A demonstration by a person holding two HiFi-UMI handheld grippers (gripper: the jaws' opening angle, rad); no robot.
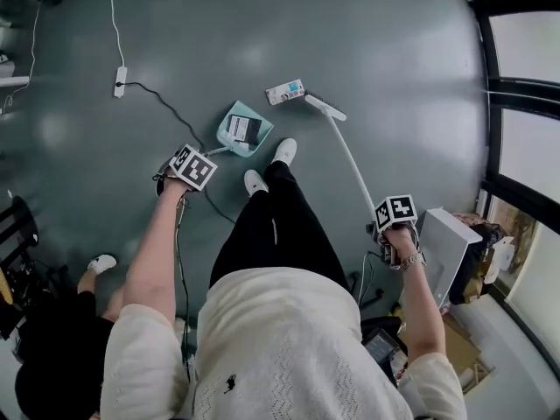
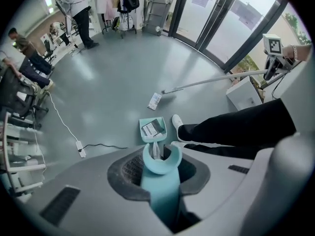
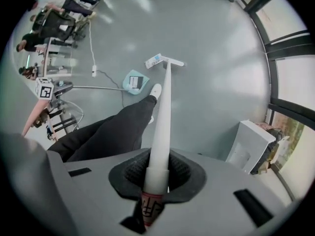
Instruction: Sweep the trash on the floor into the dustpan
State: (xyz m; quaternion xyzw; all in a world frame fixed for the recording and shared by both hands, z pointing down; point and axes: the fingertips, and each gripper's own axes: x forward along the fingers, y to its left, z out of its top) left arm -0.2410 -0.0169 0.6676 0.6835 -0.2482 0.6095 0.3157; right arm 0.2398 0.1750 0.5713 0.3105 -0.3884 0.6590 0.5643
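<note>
1. Trash left on the floor is one flat white box [image 1: 285, 92]. It lies just beyond the mouth of the teal dustpan [image 1: 252, 150], where a dark carton [image 1: 244, 129] already rests.
2. The broom head [image 1: 325, 107] sits at the right end of the box, on the side away from the dustpan. The box's long axis runs roughly across the head view. I judge that a stroke toward the person's left would push it in.
3. The right gripper [image 3: 156, 178] is clenched on the white broom handle [image 1: 354, 164], and the box lies far down this handle. The left gripper [image 2: 160, 163] grasps the dustpan handle [image 2: 158, 191].
4. Blue print on the box, the carton's white label and a red sticker [image 3: 150, 208] on the handle end are all too small to read.
</note>
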